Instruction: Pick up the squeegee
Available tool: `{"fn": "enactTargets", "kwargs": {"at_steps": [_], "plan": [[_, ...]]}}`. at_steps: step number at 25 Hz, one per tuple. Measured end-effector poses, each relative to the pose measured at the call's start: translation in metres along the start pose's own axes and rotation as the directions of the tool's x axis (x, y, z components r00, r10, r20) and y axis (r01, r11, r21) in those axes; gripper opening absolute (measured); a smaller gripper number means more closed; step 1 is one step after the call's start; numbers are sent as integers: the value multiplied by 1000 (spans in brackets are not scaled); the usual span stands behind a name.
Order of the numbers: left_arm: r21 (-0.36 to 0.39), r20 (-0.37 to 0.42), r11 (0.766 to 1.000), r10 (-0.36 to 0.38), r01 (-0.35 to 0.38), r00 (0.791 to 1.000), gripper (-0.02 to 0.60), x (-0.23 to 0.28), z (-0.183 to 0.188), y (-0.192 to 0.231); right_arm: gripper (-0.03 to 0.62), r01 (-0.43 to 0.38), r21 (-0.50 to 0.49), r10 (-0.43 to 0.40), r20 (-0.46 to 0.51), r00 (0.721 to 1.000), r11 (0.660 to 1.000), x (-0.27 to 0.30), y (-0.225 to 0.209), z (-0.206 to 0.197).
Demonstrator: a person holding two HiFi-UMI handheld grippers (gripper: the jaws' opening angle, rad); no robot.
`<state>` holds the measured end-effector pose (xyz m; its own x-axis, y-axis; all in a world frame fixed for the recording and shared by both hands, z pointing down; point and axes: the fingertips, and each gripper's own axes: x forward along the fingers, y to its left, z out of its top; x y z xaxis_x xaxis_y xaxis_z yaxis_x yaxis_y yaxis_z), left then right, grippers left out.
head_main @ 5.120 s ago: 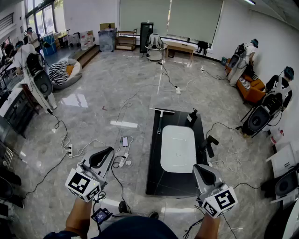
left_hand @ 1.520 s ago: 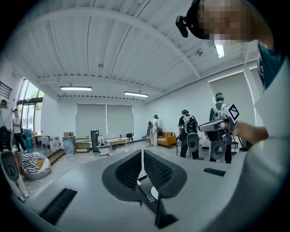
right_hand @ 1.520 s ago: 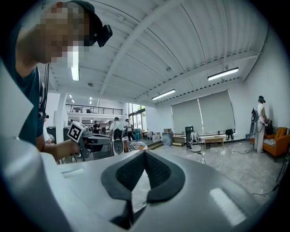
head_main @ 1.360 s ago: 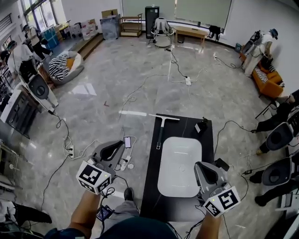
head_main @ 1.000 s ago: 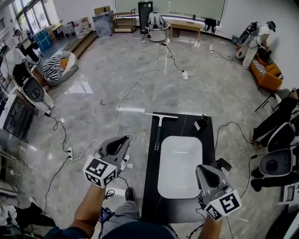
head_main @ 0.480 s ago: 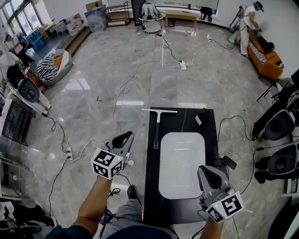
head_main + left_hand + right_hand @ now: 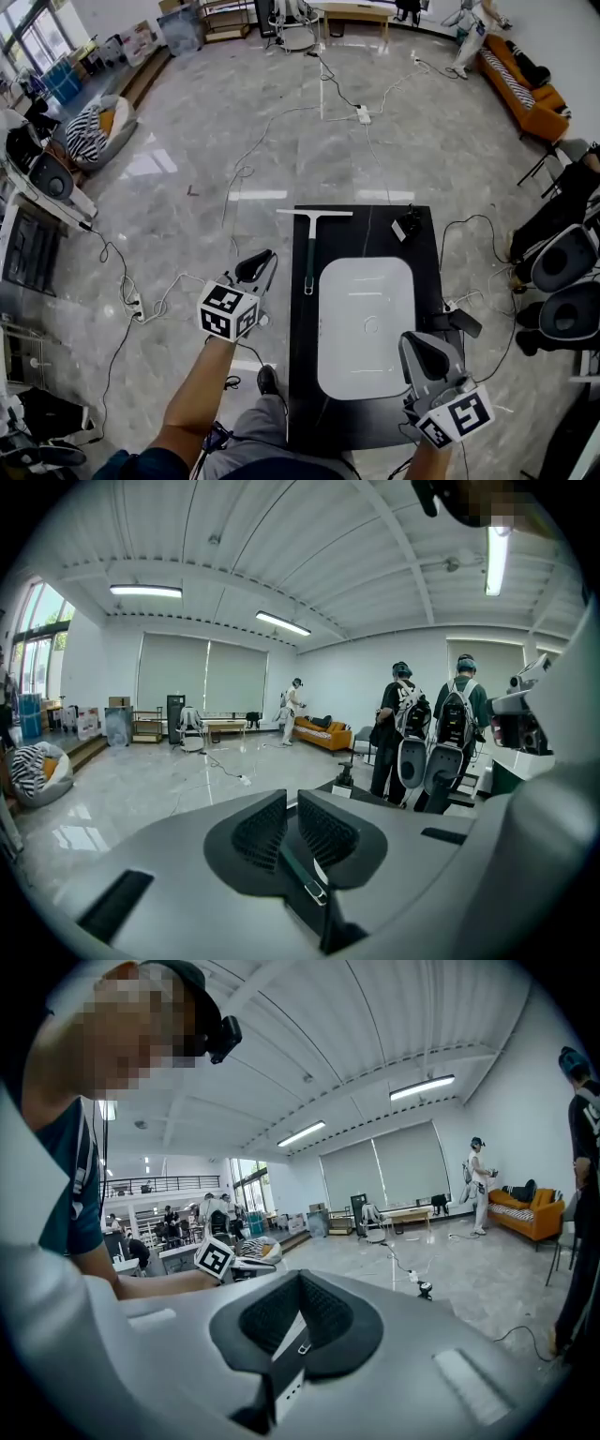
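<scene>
The squeegee [image 7: 308, 246] lies flat on the left part of a black countertop [image 7: 305, 375]. Its pale blade is at the far end and its thin handle points back toward me. My left gripper [image 7: 265, 259] hovers just left of the handle's near end, off the countertop's edge; its jaws are closed on nothing. The left gripper view shows those pads [image 7: 258, 829] nearly touching. My right gripper [image 7: 419, 341] is low at the right, beside the white basin [image 7: 366, 314], also shut and empty. The squeegee shows in neither gripper view.
A small black fixture [image 7: 408, 226] stands at the countertop's far right corner. Another black device [image 7: 459, 322] sits off its right edge. Cables and a power strip [image 7: 139, 305] trail over the marble floor at the left. People with equipment stand at the right.
My left gripper has moved forward, down and to the right, close to the squeegee's handle. The right gripper has sunk a little. The head view has tipped further down over the countertop.
</scene>
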<state>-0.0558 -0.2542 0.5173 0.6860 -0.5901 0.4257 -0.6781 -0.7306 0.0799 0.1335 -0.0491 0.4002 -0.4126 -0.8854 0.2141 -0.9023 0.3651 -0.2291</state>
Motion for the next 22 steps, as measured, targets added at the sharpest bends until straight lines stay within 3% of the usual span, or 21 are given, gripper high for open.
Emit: {"fn": "enactTargets", "kwargs": {"at_steps": [22], "plan": [[-56, -145, 998, 3, -11, 989, 98, 127, -89, 23, 9, 44, 84, -39, -64, 997, 996, 26, -43, -62]]}}
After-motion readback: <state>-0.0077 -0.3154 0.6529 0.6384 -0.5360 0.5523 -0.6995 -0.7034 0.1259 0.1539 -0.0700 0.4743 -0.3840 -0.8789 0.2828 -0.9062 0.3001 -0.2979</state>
